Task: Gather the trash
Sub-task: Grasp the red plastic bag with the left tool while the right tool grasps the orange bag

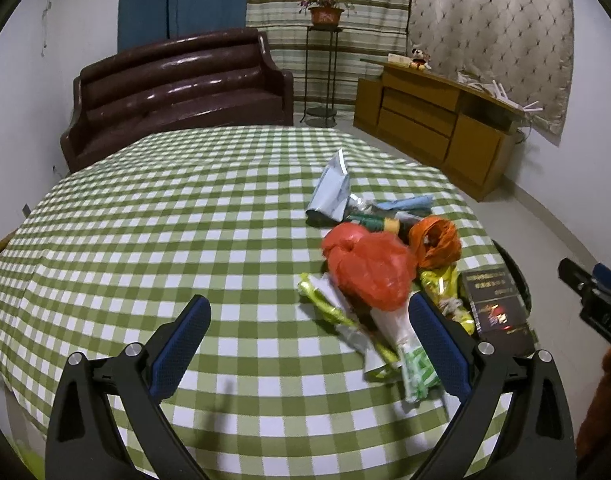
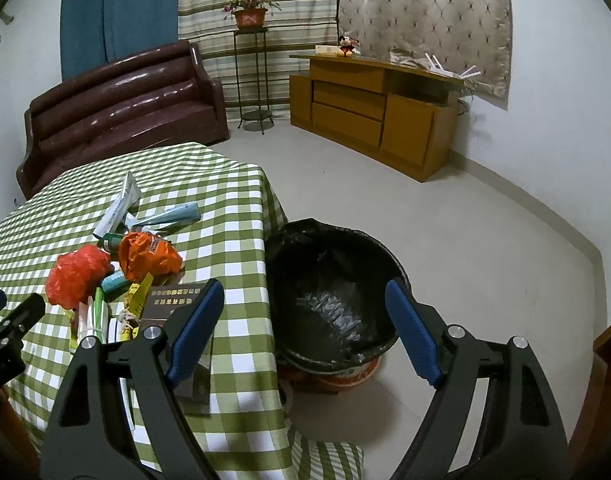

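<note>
Nearest us, our left gripper (image 1: 309, 322) and right gripper (image 2: 303, 304) both gape wide and hold nothing, so we judge collecting barely begun: the lined bin (image 2: 389, 264) beside the table (image 2: 233, 208) looks empty, while the trash pile (image 2: 117, 264) sits just left of the bin.

We see rows of gold Chinese characters on the dark box (image 2: 173, 300) lying on the checked tablecloth (image 2: 233, 208), though perhaps too small to read.
</note>
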`<state>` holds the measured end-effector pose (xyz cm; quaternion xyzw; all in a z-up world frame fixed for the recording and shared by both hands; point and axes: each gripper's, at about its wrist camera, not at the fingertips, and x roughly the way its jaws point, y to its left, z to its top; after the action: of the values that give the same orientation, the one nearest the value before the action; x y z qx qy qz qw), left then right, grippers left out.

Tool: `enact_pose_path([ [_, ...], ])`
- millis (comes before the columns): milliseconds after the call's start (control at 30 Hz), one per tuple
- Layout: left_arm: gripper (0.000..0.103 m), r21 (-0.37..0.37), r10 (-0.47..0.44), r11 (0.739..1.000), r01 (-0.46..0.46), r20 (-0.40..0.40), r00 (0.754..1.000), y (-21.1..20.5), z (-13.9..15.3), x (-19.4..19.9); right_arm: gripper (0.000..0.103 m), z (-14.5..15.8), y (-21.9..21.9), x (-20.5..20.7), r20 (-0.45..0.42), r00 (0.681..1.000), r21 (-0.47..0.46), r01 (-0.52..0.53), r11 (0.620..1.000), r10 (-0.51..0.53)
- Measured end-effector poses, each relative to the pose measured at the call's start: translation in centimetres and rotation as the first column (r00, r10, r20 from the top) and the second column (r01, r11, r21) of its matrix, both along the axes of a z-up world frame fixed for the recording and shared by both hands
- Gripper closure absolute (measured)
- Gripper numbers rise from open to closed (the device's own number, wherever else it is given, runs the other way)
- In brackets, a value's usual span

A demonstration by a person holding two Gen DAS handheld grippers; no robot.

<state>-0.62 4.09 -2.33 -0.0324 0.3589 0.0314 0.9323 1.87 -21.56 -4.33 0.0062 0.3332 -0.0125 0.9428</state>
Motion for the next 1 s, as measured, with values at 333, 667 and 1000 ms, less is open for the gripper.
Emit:
enact_pose_path([
  [333, 0.034, 0.045, -0.069, 0.997, 0.069, -0.009, 0.998, -2.8, -0.7, 2.9, 0.03, -0.1, 0.3, 0.8, -0.015, 1.0, 0.022, -0.017, 1.0, 0.017],
  [667, 0.066, -0.02, -0.131, 0.991, 0.13, -0.056, 0.99, -2.9, -1.9, 4.9, 0.03, -0.7, 1.0, 1.8, -0.031, 0.999, 0.036, -0.035, 0.999, 0.036],
  [1000, 0.072, 0.011, -0.106, 0.994, 0.106, -0.004, 0.994, -1.5, -0.5, 4.1, 0.033, -0.2, 3.6, 2.7, -0.023, 0.995, 0.044, -0.094, 0.995, 0.095],
])
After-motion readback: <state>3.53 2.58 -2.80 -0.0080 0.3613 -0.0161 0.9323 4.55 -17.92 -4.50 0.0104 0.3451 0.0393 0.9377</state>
